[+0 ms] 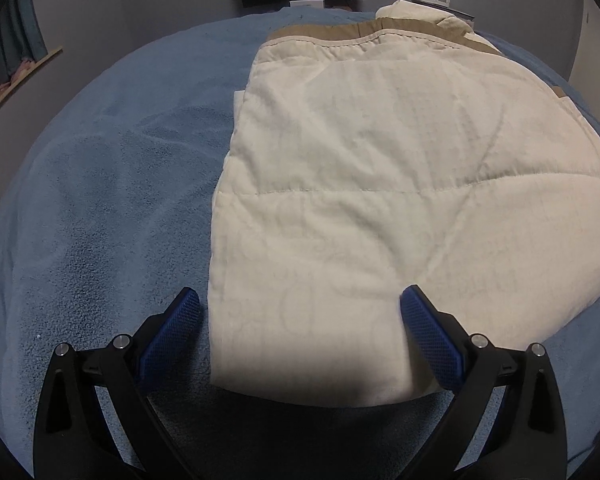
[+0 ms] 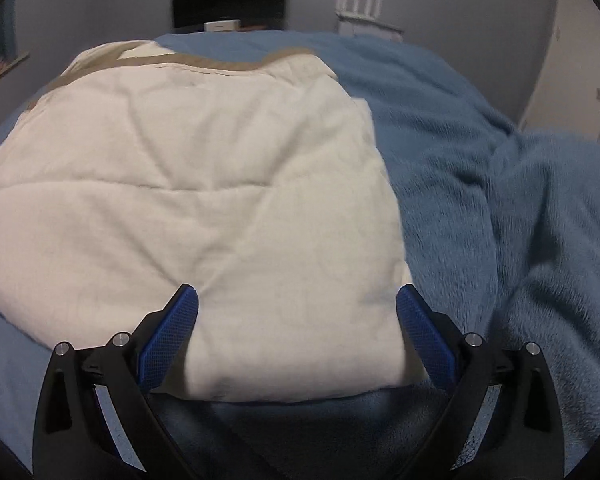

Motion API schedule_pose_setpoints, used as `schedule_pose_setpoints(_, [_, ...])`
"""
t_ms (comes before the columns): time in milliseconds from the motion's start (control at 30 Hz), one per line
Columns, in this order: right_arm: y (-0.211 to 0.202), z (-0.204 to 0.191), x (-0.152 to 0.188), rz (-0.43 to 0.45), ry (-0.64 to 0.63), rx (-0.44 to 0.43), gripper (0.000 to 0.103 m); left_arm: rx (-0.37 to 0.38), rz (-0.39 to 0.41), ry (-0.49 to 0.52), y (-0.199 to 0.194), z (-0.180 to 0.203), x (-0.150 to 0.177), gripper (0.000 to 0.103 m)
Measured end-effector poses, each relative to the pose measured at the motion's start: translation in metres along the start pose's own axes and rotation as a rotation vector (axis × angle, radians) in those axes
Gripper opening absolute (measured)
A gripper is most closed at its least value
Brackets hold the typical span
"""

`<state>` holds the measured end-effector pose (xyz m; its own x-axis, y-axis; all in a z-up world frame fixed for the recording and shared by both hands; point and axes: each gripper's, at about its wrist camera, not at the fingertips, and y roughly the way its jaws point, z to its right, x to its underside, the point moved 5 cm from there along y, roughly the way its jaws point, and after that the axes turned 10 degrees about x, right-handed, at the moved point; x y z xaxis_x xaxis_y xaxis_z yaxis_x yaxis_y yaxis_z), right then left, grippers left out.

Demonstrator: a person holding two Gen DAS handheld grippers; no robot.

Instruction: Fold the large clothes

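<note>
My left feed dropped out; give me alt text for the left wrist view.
A folded cream quilted garment lies on a blue fleece blanket, its near left corner between the fingers of the open left claw. Tan trim shows at its far edge.

Black hand-held gripper [image 1: 300, 298], blue pads [image 1: 172, 332]

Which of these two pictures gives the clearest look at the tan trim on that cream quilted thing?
The left wrist view: the tan trim is sharp along the far edge of the cream quilted garment. The right wrist view shows it too, but blurred.
</note>
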<state>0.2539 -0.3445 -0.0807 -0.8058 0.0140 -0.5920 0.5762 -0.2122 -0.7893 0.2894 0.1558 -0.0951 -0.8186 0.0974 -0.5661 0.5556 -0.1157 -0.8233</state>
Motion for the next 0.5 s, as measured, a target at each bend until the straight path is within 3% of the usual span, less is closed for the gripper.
schedule_pose_setpoints(200, [-0.011, 0.003, -0.005, 0.025, 0.029, 0.003, 0.095, -0.003, 0.007, -0.008, 0.0, -0.003, -0.002, 0.097])
schedule_pose_setpoints(300, [-0.029, -0.004, -0.016, 0.107, 0.027, -0.032, 0.095, -0.031, 0.103, 0.02, -0.019, 0.004, -0.013, 0.096])
schedule_pose_setpoints(367, [-0.036, -0.01, -0.02, 0.136, 0.021, -0.068, 0.095, 0.018, 0.182, 0.032, -0.03, 0.013, -0.024, 0.096])
schedule_pose_setpoints(400, [-0.038, -0.017, -0.022, 0.141, 0.015, -0.095, 0.095, 0.079, 0.221, 0.032, -0.034, 0.021, -0.033, 0.096])
schedule_pose_setpoints(500, [-0.033, -0.031, -0.024, 0.124, -0.006, -0.128, 0.095, 0.199, 0.229, 0.063, -0.023, 0.042, -0.052, 0.096])
